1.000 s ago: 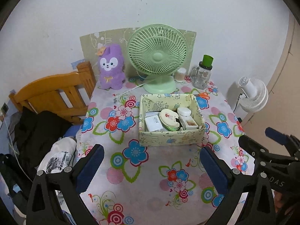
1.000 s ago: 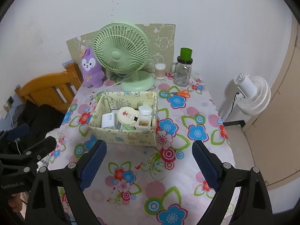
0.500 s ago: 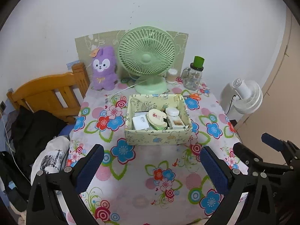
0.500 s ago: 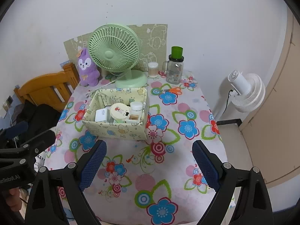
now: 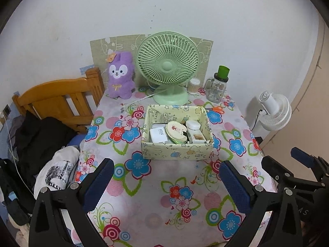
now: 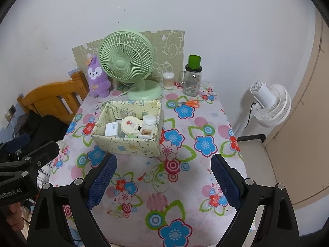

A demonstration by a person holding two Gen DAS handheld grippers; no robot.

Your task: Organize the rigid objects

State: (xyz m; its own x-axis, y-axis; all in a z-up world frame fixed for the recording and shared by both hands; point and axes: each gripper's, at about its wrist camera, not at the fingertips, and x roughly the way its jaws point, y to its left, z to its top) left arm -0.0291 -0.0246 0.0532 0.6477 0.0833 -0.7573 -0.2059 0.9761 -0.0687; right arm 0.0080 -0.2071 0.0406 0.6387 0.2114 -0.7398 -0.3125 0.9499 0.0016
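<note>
A pale yellow cartoon-print box [image 5: 176, 153] stands mid-table; it also shows in the right wrist view [image 6: 125, 144]. Inside lie a white box [image 5: 158, 134], a round cream compact [image 5: 176, 131], a white jar [image 5: 193, 126] and a small carton [image 5: 198, 138]. My left gripper [image 5: 164, 182] is open and empty, held back above the table's near edge. My right gripper [image 6: 163, 182] is open and empty, also near the front edge. Orange scissors [image 6: 190, 103] lie behind the box.
A green desk fan [image 5: 167, 70], a purple plush rabbit [image 5: 120, 77], a cotton-swab jar [image 5: 194, 86] and a glass mug with a green lid [image 5: 219, 86] stand along the back wall. A wooden headboard [image 5: 59, 100] is left, a white floor fan [image 5: 274, 111] right.
Both grippers have drawn back and up from the table, so the box and table look smaller and farther. Both stay open and empty.
</note>
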